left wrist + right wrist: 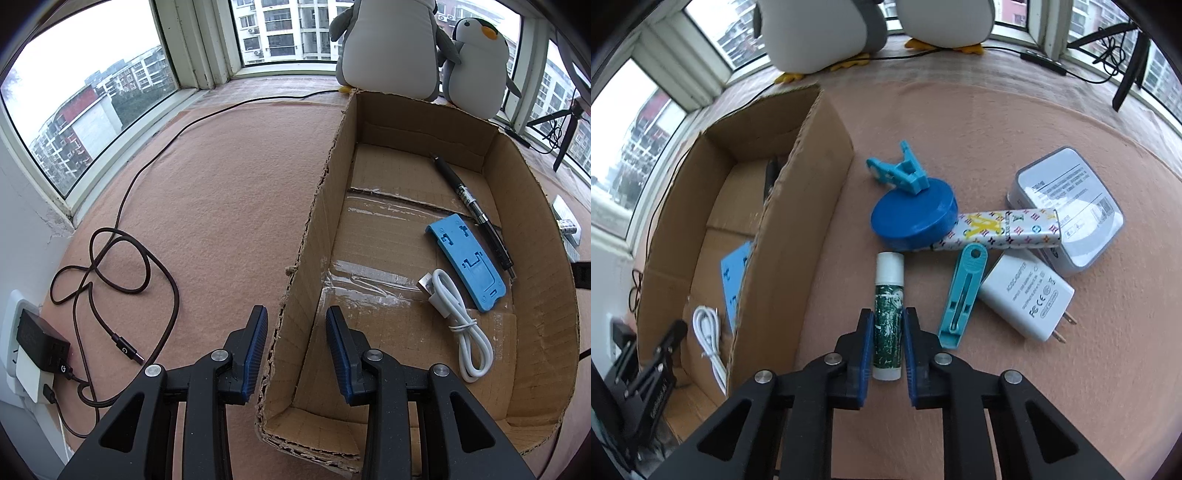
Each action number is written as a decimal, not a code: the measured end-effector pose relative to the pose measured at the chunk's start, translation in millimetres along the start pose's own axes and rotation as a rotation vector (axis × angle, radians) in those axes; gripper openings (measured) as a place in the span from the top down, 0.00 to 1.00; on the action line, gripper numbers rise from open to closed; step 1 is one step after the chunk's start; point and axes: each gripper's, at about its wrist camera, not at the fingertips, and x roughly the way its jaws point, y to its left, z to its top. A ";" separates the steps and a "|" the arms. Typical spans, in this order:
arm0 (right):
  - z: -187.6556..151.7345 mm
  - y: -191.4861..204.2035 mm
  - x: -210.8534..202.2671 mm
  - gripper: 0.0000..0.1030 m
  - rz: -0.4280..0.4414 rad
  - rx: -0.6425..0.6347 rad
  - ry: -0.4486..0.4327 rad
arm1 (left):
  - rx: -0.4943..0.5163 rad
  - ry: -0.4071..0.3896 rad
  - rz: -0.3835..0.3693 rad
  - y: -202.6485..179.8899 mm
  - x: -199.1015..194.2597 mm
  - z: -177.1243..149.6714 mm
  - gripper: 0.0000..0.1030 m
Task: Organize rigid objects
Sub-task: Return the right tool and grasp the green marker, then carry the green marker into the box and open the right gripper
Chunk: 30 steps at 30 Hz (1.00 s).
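While the cardboard box (pixel 535 236) holds a pen (pixel 476 210), blue holder (pixel 467 258) and white cable (pixel 461 325), the left gripper (pixel 295 350) pinches its wall and the right gripper (pixel 888 332) clamps a glue stick (pixel 887 317).

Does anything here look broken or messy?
Yes. The cardboard box has ragged, torn edges, most along the wall near the left gripper. Outside it, the blue disc leans on the patterned case, in a jumbled pile. Nothing looks spilled.
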 end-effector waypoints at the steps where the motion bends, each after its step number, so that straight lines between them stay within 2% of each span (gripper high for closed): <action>1: -1.5 0.2 -0.4 0.86 0.002 -0.008 0.000 | 0.000 0.000 0.000 -0.3 -0.1 -0.1 0.65; 5: -10.8 2.9 -2.9 0.86 0.004 -0.048 -0.001 | 0.001 0.000 0.001 -0.4 -0.1 -0.2 0.65; 10: -24.7 -4.0 -10.0 0.86 0.032 -0.038 -0.006 | 0.005 0.001 0.004 -2.1 0.2 0.0 0.65; 17: -36.1 -7.0 -37.8 0.86 0.036 -0.059 -0.068 | 0.005 0.000 0.005 -2.4 0.1 0.0 0.65; 25: -24.0 10.9 -77.9 0.86 0.069 -0.094 -0.162 | 0.006 0.000 0.006 -2.7 0.1 0.1 0.65; 30: -13.3 38.7 -87.9 0.86 0.092 -0.143 -0.191 | 0.005 0.000 0.005 -2.9 0.2 0.1 0.65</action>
